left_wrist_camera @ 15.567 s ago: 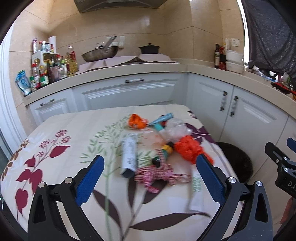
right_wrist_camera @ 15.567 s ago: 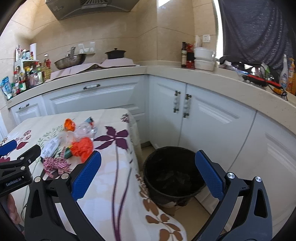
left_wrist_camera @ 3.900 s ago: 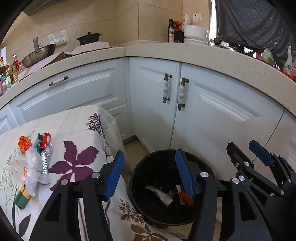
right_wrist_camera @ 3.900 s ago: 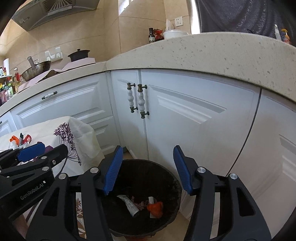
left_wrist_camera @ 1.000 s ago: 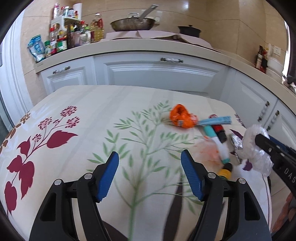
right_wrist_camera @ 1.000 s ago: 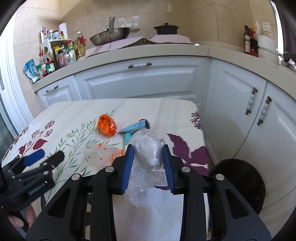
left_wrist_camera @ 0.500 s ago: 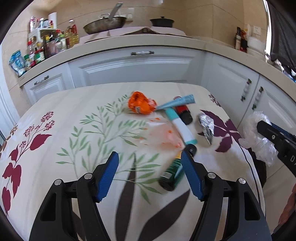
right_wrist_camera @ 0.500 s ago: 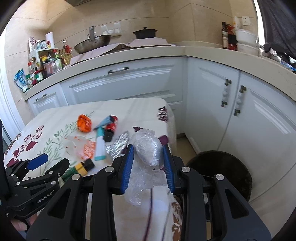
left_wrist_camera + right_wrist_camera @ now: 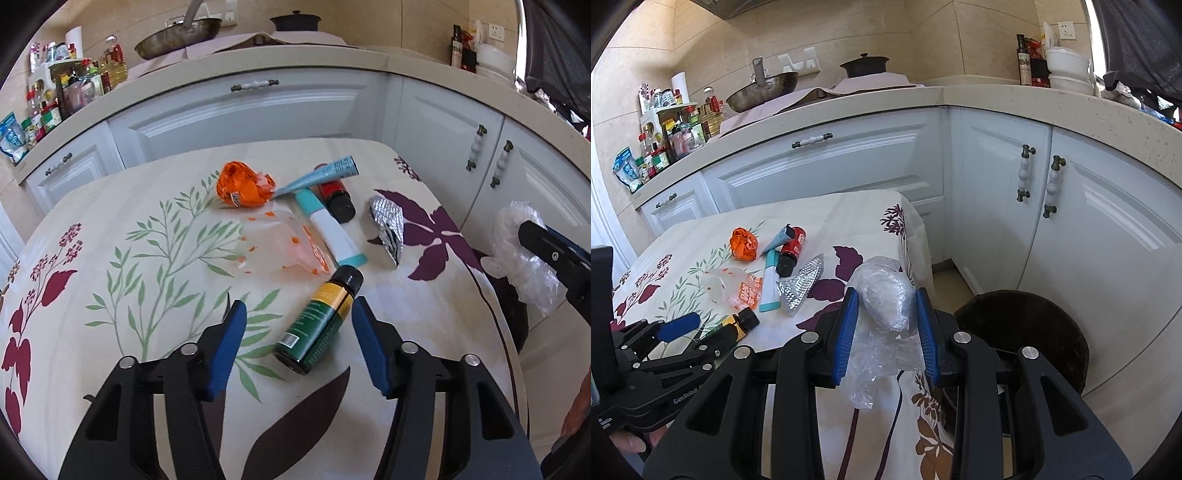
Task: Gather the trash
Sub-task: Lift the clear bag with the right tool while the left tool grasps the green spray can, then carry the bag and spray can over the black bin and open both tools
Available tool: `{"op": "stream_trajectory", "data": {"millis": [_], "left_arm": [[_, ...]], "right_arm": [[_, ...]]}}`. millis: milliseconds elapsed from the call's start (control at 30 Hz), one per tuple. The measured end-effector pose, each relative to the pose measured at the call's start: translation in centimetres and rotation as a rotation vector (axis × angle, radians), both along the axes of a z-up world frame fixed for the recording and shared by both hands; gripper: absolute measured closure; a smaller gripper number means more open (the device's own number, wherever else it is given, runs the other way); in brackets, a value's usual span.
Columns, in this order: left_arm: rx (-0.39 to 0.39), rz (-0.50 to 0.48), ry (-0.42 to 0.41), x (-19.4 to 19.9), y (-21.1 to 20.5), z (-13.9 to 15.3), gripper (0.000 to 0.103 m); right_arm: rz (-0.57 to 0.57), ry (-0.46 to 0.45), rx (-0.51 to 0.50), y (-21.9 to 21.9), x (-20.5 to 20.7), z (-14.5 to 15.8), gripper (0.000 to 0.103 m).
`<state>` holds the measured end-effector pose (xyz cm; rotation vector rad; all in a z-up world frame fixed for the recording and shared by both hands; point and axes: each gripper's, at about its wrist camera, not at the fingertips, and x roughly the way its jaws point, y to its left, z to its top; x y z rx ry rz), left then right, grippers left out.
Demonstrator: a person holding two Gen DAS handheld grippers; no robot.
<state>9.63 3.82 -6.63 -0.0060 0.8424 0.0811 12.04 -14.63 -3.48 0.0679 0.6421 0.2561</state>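
A dark green bottle (image 9: 317,321) with a yellow band and black cap lies on the flowered tablecloth (image 9: 110,229). It is between the blue pads of my left gripper (image 9: 295,310), whose jaws are closing; neither pad touches it. My right gripper (image 9: 885,295) is shut on a crumpled clear plastic bag (image 9: 875,369), held past the table's right edge, left of the black bin (image 9: 1023,332). In the left wrist view that bag (image 9: 513,236) shows at the right.
Behind the bottle lie an orange wrapper (image 9: 242,186), a teal-and-white tube (image 9: 332,236), a flat blue tube (image 9: 321,175), a red bottle (image 9: 336,195), a foil blister pack (image 9: 388,221) and a clear printed bag (image 9: 280,247). White cabinets (image 9: 1089,221) wrap around behind.
My left gripper has swung right and down over the green bottle, and its jaws have narrowed around it. The right gripper carried the plastic bag rightward off the table, bringing the bin into view.
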Motion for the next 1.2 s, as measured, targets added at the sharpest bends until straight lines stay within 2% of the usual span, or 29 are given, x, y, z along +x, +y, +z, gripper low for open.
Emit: {"op": "stream_trajectory", "data": {"millis": [133,167,433,800,1200], "left_arm": [[-0.012,-0.013,0.016,0.0,0.0,-0.3,0.054],[-0.019,-0.019,0.022,0.0,0.0,-0.4,0.06],[-0.025,-0.041,0.026,-0.1,-0.1,-0.5,0.077],[-0.055,-0.048,-0.003,-0.9,0.0,0.3,0.079],[-0.06,-0.066,-0.15,-2.5,-1.6,5.1,0.079]], "right_arm": [[0.003,0.0,-0.001,-0.1,0.0,0.0,0.072],[0.003,0.0,-0.002,-0.1,0.1,0.0,0.072],[0.005,0.002,-0.009,0.2,0.0,0.1,0.072],[0.004,-0.013,-0.01,0.2,-0.4,0.5,0.072],[-0.037,-0.078,-0.017,-2.1,-1.7,2.2,0.072]]}}
